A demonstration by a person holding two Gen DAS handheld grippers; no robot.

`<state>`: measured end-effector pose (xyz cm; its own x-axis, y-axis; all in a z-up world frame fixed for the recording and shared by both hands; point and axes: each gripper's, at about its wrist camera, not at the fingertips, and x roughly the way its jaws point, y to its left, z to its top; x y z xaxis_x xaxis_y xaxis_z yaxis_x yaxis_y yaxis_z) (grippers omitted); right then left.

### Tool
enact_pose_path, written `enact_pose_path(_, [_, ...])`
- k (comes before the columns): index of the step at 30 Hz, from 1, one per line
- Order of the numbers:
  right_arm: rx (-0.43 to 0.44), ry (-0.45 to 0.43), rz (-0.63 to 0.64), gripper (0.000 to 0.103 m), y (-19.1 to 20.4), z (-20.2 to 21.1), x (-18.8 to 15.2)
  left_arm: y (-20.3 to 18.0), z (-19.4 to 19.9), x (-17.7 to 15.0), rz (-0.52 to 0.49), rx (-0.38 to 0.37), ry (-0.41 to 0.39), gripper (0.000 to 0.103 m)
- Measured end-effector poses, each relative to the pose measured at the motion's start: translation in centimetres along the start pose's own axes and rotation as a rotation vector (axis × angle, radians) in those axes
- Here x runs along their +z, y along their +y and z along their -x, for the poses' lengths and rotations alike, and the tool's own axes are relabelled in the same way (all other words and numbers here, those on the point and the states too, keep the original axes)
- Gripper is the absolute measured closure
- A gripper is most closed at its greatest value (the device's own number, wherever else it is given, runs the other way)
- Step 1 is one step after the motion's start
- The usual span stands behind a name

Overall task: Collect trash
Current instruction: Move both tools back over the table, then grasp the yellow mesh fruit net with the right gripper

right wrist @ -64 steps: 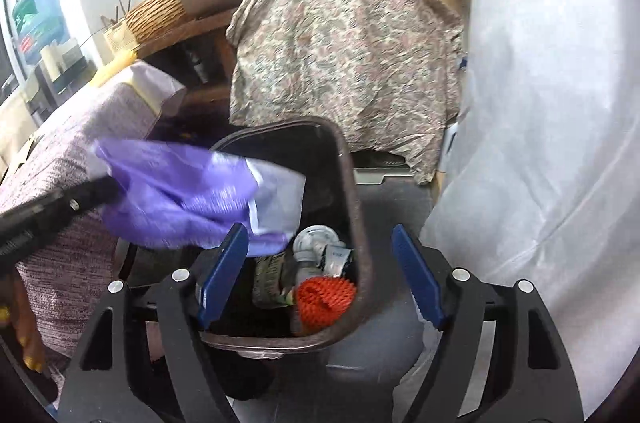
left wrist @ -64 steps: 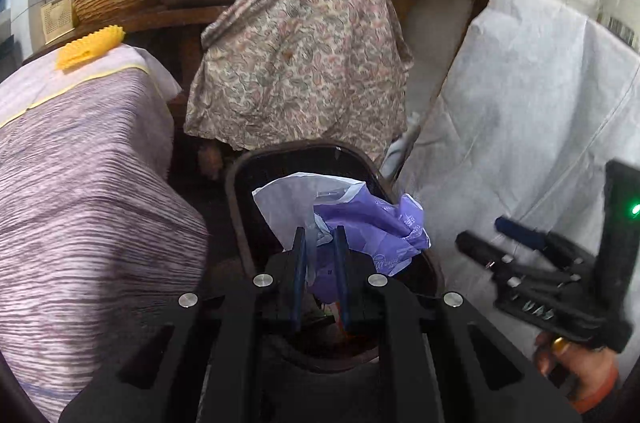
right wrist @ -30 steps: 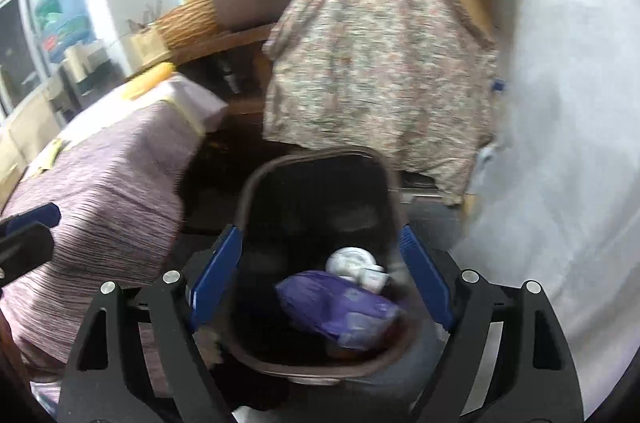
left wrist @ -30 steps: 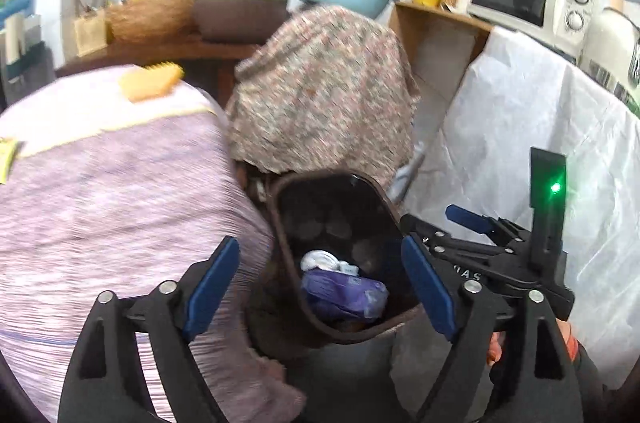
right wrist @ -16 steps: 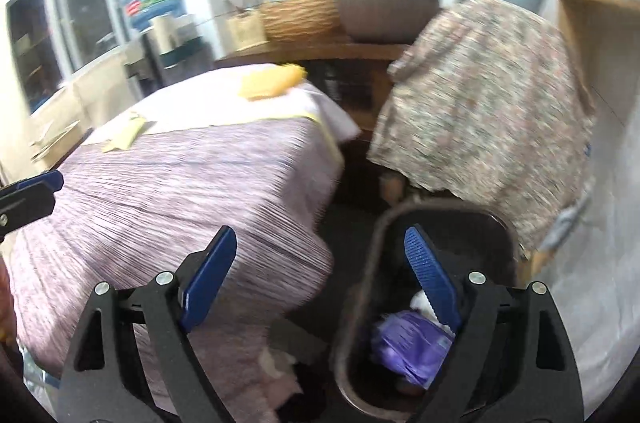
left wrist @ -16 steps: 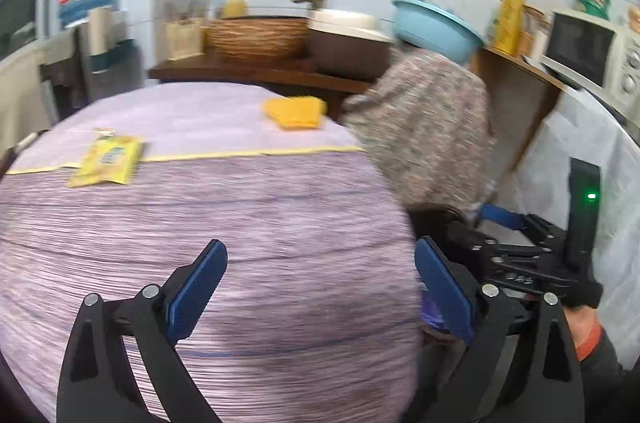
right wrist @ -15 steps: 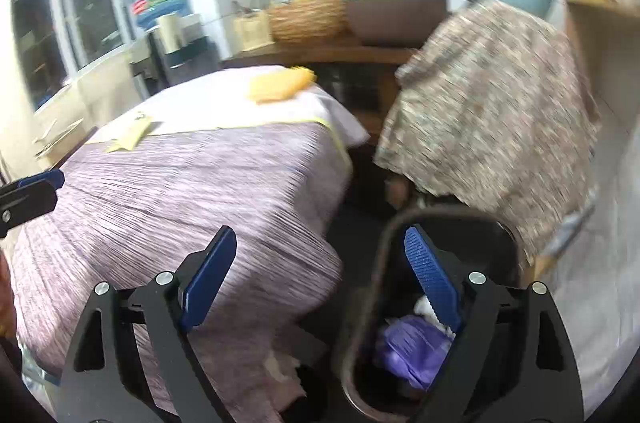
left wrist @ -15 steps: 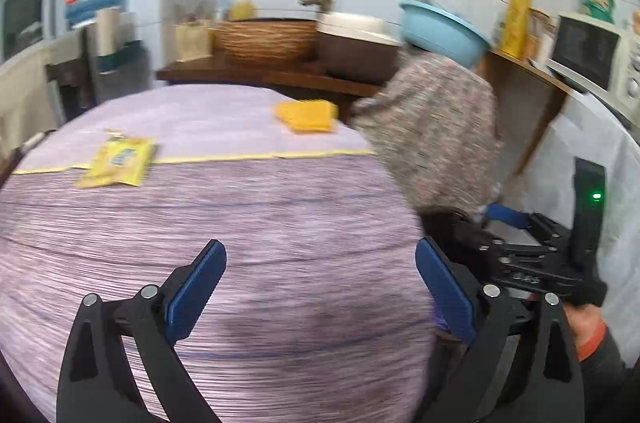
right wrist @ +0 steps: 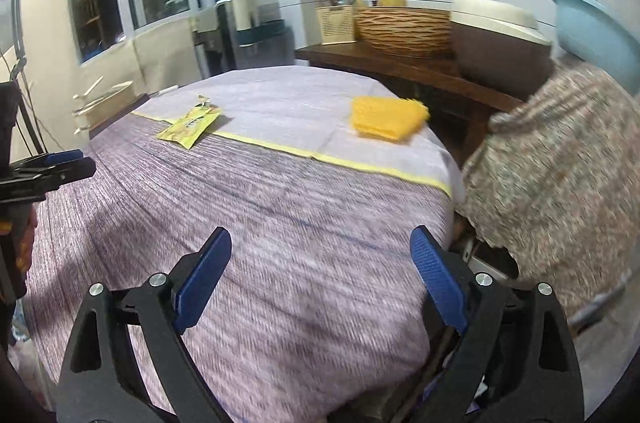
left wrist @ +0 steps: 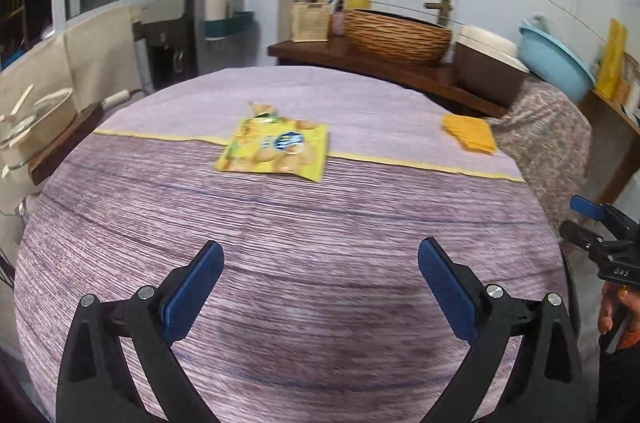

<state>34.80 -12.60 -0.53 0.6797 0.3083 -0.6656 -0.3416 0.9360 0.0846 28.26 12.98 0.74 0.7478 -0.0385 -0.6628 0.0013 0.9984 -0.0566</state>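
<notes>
Both your hand-held grippers, the left hand-held gripper (left wrist: 320, 275) and right hand-held gripper (right wrist: 322, 265), hang spread and empty, jaws just widened, above the table (left wrist: 360, 231). One yellow snack wrapper (left wrist: 276, 147) lies mid-table, uncollected; a yellow cloth (right wrist: 386, 119) sits beyond.

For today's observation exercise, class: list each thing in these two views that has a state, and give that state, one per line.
Left claw: jaws wide apart, nothing between them; they have just been opening.
Right claw: jaws wide apart, empty; they have just been opening.
Yellow snack packet: lying flat on the tablecloth, top looks torn open.
Yellow cloth: folded, lying near the table's far edge.
Tablecloth: spread over the table.
</notes>
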Motion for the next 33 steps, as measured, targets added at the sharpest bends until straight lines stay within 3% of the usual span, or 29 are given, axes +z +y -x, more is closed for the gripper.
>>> enact_pose_path(12, [-0.045,0.096,0.056,0.013,-1.8,-10.5,7.3,3.9,-5.5,4.1,0.026,0.017,0.026,0.006])
enact_pose_path(21, [-0.084,0.175,0.063,0.013,-3.9,-17.9,10.8,5.2,-9.9,8.3,0.025,0.007,0.034,0.006])
enact_pose_path(24, [-0.105,0.199,0.072,0.031,-4.3,-19.8,11.0,5.2,-11.1,8.8,0.029,-0.005,0.041,0.006])
enact_pose_path(26, [-0.121,0.209,0.053,0.058,-4.9,-20.2,11.2,5.4,-11.7,9.0,0.037,-0.020,0.047,0.006])
enact_pose_path(30, [-0.124,0.198,0.046,0.081,-5.8,-19.6,11.4,5.7,-12.7,9.7,0.052,-0.031,0.054,0.006])
enact_pose_path(31, [-0.117,0.196,0.044,0.091,-6.0,-19.3,11.3,5.9,-12.9,10.1,0.059,-0.035,0.056,0.006])
enact_pose_path(33, [-0.112,0.190,0.048,0.093,-6.0,-18.6,11.2,6.2,-13.4,10.7,0.078,-0.037,0.058,0.006])
